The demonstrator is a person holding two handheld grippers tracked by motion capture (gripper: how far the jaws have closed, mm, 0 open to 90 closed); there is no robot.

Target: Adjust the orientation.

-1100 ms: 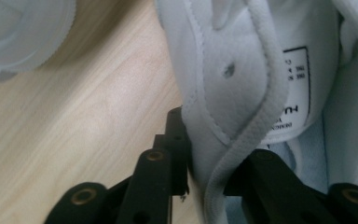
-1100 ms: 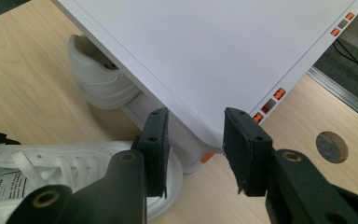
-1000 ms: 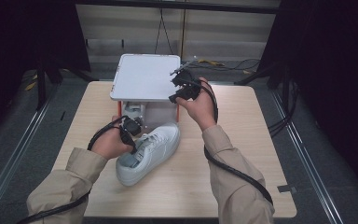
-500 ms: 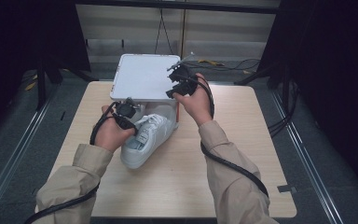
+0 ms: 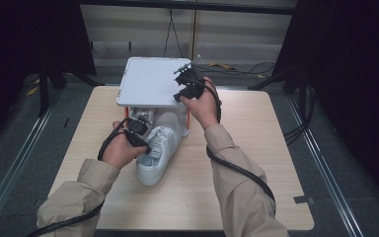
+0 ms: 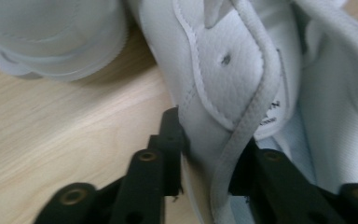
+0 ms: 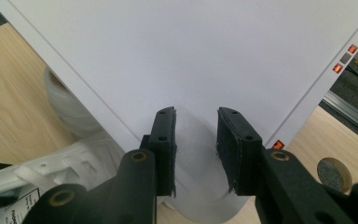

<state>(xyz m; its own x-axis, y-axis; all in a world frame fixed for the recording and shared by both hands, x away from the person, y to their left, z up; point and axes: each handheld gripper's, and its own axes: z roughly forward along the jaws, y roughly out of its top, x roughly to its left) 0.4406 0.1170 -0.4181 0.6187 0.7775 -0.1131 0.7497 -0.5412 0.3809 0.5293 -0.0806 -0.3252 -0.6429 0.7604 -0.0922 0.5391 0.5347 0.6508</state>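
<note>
A white sneaker (image 5: 160,148) lies on the wooden table (image 5: 256,163), its toe tucked under a low white shelf (image 5: 148,81) on orange legs. My left gripper (image 5: 140,129) is shut on the sneaker's side wall by the collar. In the left gripper view the jaws pinch that wall (image 6: 242,70), and a lace runs down between them at the left gripper (image 6: 209,144). My right gripper (image 5: 182,81) hovers over the shelf's front right corner. In the right gripper view it (image 7: 196,135) stands open above the white board (image 7: 191,56), holding nothing. The sneaker (image 7: 74,158) lies below.
A second white shoe (image 5: 140,116) sits under the shelf to the left, and the left gripper view shows its heel (image 6: 51,37). Cables trail from both grippers across the table. Dark floor and rails surround the table, and a round hole (image 7: 334,173) shows in the tabletop.
My left gripper has pushed the sneaker forward, so its toe is now under the shelf. My right gripper has shifted slightly left over the shelf top.
</note>
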